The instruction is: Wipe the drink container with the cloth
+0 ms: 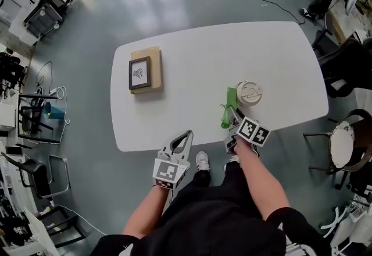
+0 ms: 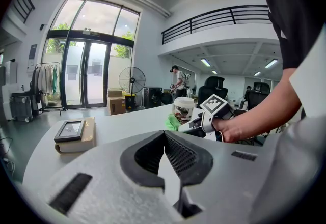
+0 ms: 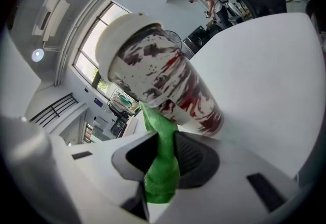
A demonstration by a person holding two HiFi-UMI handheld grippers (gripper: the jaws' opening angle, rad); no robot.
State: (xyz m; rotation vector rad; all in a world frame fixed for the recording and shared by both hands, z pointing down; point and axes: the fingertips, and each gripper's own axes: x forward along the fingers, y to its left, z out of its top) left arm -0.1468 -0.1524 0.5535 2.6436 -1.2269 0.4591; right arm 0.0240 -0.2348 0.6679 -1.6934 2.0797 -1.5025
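Note:
The drink container is a cup with a white lid and red-brown patterned sides; it stands near the front right of the white table. A green cloth is pinched in my right gripper, which is shut on it, and the cloth's free end touches the cup's left side. From above, the cloth lies just left of the cup, with the right gripper behind it at the table's front edge. My left gripper hangs shut and empty just off the front edge, well left of the cup.
A book with a small framed picture on it lies at the table's left. Black office chairs and a round stool stand to the right of the table. Racks and equipment line the floor at left.

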